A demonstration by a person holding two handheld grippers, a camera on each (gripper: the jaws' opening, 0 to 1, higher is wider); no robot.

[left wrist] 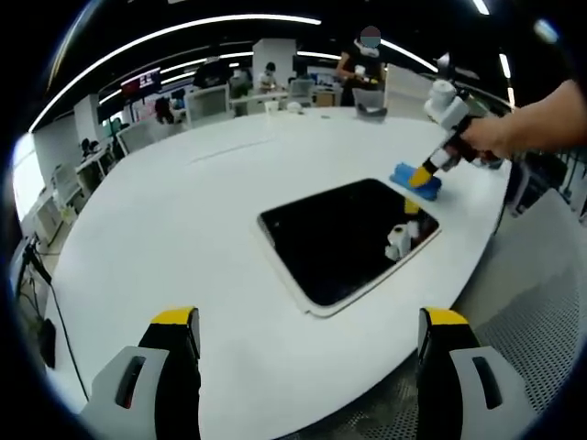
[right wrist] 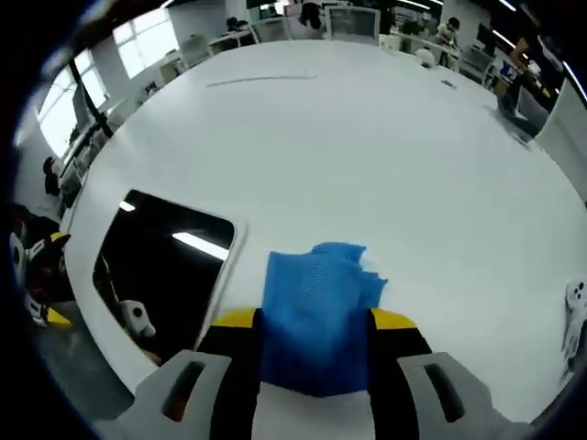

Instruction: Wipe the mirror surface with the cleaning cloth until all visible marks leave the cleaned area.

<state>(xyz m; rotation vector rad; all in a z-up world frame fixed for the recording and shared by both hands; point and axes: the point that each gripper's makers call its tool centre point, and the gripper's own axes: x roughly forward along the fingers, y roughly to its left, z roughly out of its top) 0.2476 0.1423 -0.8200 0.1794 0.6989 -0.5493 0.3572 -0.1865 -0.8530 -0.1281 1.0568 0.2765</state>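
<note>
**A:** Where does the cloth stand at this moment?

**B:** The blue cleaning cloth (right wrist: 316, 316) lies on the white counter (right wrist: 367, 156), just beside the mirror (right wrist: 160, 266), off one of its short edges. In the right gripper view it sits between the jaws of the right hand-held gripper (right wrist: 315, 332), which look closed against it from both sides. The left gripper view shows that same hand-held gripper (left wrist: 424, 171) tipped down onto the cloth (left wrist: 417, 176) at the mirror's (left wrist: 344, 238) far corner.

**A:** And the other one?

**B:** The left hand-held gripper (left wrist: 310, 335) hangs over the near edge of the counter (left wrist: 183, 220), jaws wide apart, holding nothing.

**A:** What would make the step go well?

**B:** The cloth appears bunched rather than flat. The operator would likely do best to confirm the pinch is firm, then drag the cloth across the white frame onto the dark glass, keeping it pressed low so a broad face meets the surface. Overlapping passes from that corner outward should suit.

**A:** Any risk?

**B:** The mirror may slide on the smooth counter. The free hand-held gripper could steady its near edge. Whether marks remain on the glass cannot be told; it shows only reflections.
</note>
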